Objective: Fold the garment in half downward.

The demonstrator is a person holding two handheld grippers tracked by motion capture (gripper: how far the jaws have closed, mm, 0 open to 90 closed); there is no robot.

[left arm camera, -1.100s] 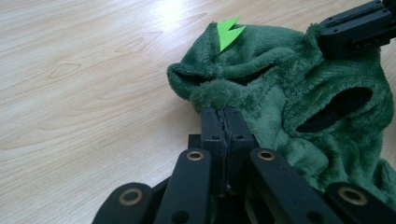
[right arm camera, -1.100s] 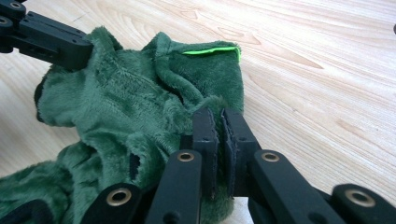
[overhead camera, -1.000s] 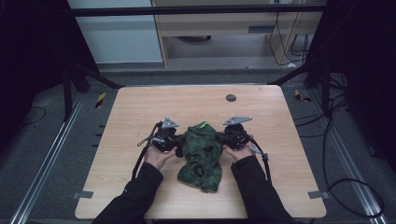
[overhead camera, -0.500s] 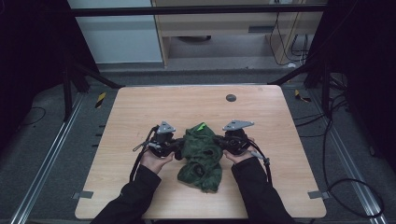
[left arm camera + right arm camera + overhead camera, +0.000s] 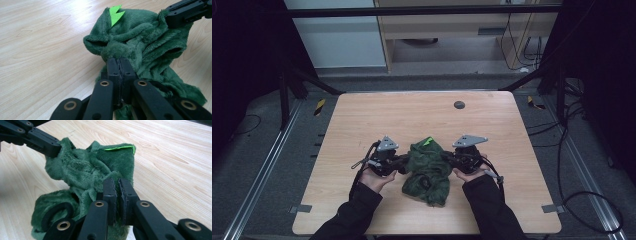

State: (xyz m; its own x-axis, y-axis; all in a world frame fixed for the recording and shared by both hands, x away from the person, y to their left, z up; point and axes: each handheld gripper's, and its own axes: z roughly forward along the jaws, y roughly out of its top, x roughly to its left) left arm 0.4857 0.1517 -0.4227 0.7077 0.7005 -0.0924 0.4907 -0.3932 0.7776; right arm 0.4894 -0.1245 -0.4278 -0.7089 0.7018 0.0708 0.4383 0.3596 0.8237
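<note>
Both the left gripper [image 5: 119,60] and the right gripper [image 5: 117,181] are closed tight on the dark green plush garment [image 5: 428,170], bunched between them on the wooden table [image 5: 362,120], and the thin pinch of pile may slip out if they pull apart

Dark green plush garment [image 5: 427,167], bunched and crumpled, bright green tag [image 5: 115,14] at top; upper part lifted, lower end resting on the counter [image 5: 412,115] near front edge.
</note>
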